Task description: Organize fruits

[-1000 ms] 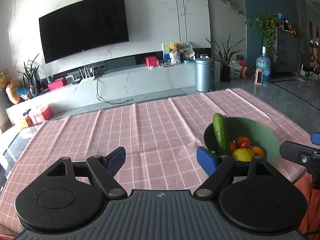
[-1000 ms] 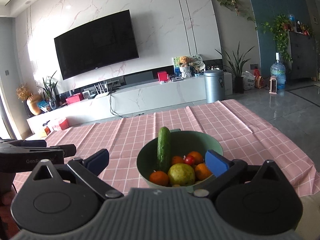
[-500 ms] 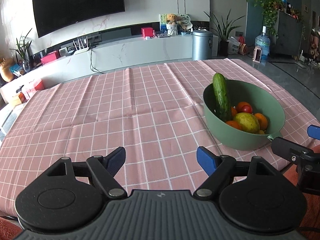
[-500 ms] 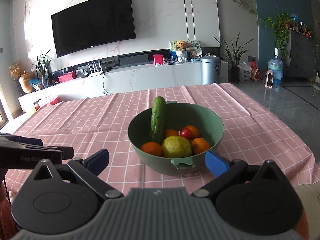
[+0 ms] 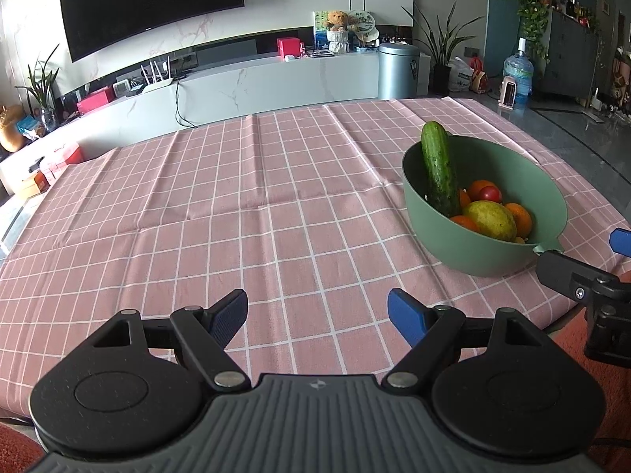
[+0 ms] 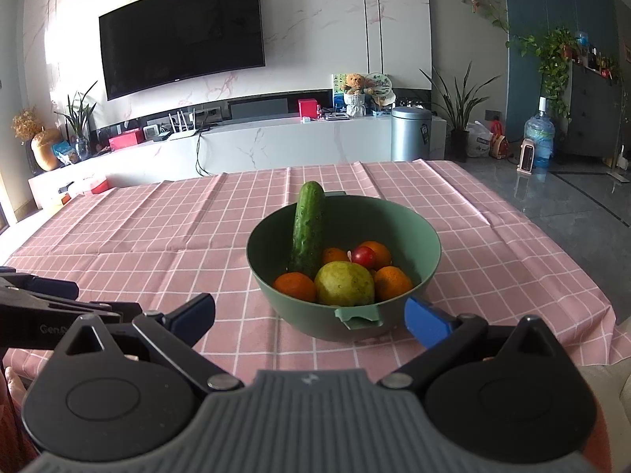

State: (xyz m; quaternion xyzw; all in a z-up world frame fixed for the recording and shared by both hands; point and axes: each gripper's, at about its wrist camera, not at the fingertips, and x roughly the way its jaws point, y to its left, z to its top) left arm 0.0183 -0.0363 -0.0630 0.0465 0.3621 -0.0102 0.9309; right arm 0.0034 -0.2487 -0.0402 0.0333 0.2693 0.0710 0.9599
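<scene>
Two grippers, both spread wide and holding nothing: left gripper [image 5: 317, 317] over bare checked cloth to the left of the green bowl [image 6: 426, 252], right gripper [image 6: 309, 315] just short of the bowl's near lip, blue fingertips [image 6: 424, 321] flanking it without touching. Inside the bowl: cucumber [image 6: 307, 230] propped upright against the left wall, its tip above the rim; yellow-green fruit [image 6: 345, 283] at the near centre; oranges [image 6: 295, 285] around it; small red tomato [image 6: 363, 257] behind. No produce on the pink tablecloth [image 5: 236, 216] anywhere around the bowl.

Compared with a second ago: both cameras tipped downward and brought closer, so more cloth and more of the bowl's inside in view; bowl and contents unmoved.

Read for the task: everything already gathered in the bowl, which fits either a sorting-out about to start from it or a gathering-in just ended. Cannot tell which from this alone.
</scene>
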